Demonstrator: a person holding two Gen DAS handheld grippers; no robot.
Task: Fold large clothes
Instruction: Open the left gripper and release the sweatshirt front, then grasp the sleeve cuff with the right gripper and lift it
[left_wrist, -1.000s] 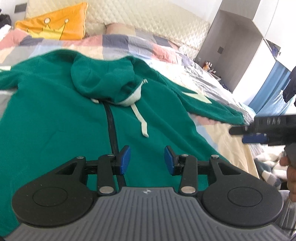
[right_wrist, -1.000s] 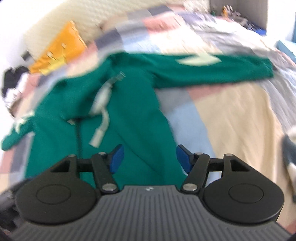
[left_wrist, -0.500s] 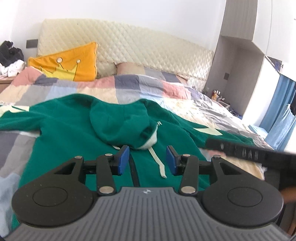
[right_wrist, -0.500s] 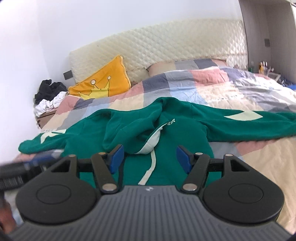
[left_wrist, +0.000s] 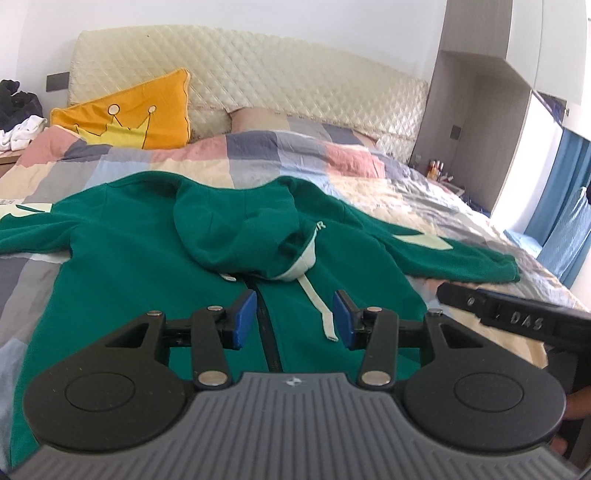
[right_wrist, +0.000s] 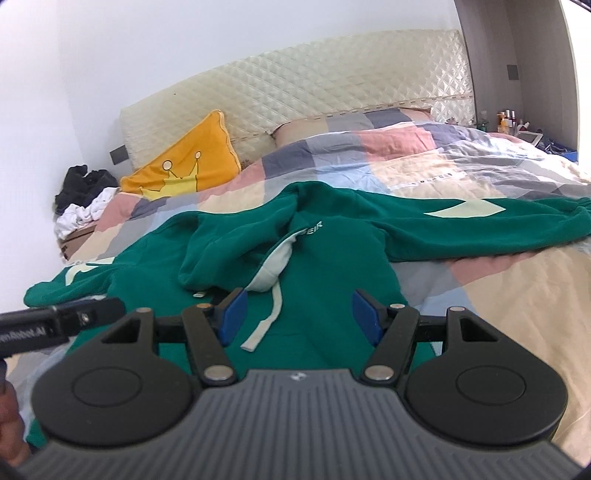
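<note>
Both grippers are held parted over the near part of the bed, and nothing is gripped by either. The left gripper (left_wrist: 293, 319) has its blue pads (left_wrist: 243, 319) about half spread, having just been opening a little further, with only air between them; beneath the gap the dark zipper (left_wrist: 271, 347) of a green zip-up hoodie (left_wrist: 147, 280) is seen. The right gripper (right_wrist: 297, 317) is spread somewhat wider, its pads clear of the cloth, above the hoodie's chest beside a pale drawstring (right_wrist: 267, 319). Each gripper's black finger is seen at the edge of the other's view.

The hoodie is laid front up across the middle of the patchwork quilt (left_wrist: 280, 147), hem towards the near edge, hood (left_wrist: 236, 229) flopped forward over the top of the zipper. Its sleeves are stretched out towards the left and right edges of the bed, each marked with a pale patch (right_wrist: 461, 210).

Farther off, an orange crown-printed cushion (left_wrist: 133, 110) is propped against the quilted cream headboard (left_wrist: 295, 81) near the far left corner, with a pillow (left_wrist: 258, 118) beside it. Crumpled clothes (right_wrist: 85, 199) are piled beyond the bed's left edge.
</note>
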